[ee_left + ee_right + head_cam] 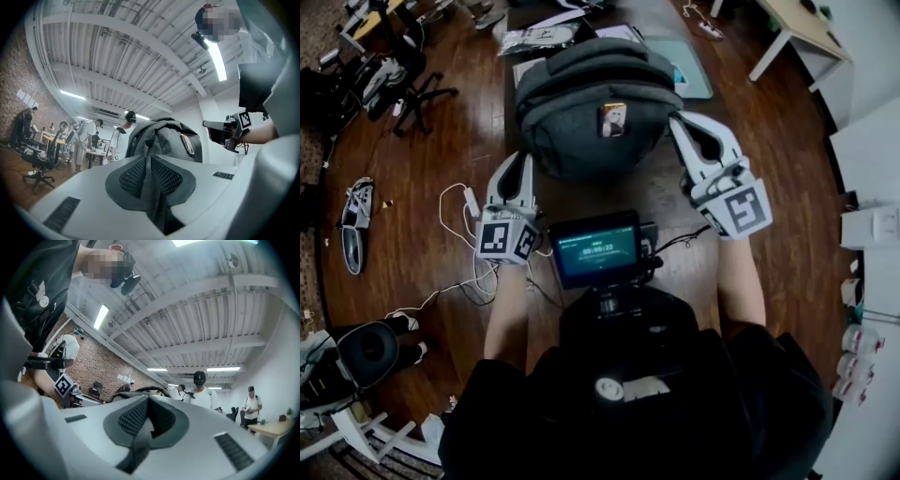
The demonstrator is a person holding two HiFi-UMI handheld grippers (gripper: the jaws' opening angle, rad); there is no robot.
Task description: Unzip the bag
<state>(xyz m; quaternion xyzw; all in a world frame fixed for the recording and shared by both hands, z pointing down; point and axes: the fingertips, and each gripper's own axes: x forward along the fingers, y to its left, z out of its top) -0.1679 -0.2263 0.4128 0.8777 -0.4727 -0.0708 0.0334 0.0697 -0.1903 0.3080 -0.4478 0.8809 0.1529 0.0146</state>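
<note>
White ceiling tube lights (218, 61) are glowing above the left gripper (149, 157); a black wheeled office chair (40, 159) is standing to its left.

The bag (595, 103) is a dark grey backpack, standing upright on a dark table (581, 195) straight ahead of me. I see its rounded top from above. A small orange tag (613, 119) sits on its front. I cannot tell whether the zip is open.

Dark grey bag (595, 108) at twelve o'clock, with a small orange-tan tag on its front. Left gripper (517, 157) at nine and right gripper (682, 122) at two, both with white shells and black-and-white square markers on their cubes. Pads (129, 176) are dark grey with a fine mesh pattern. Floor (787, 169) is reddish-brown wood, and the screen (595, 248) glows teal at centre.
</note>
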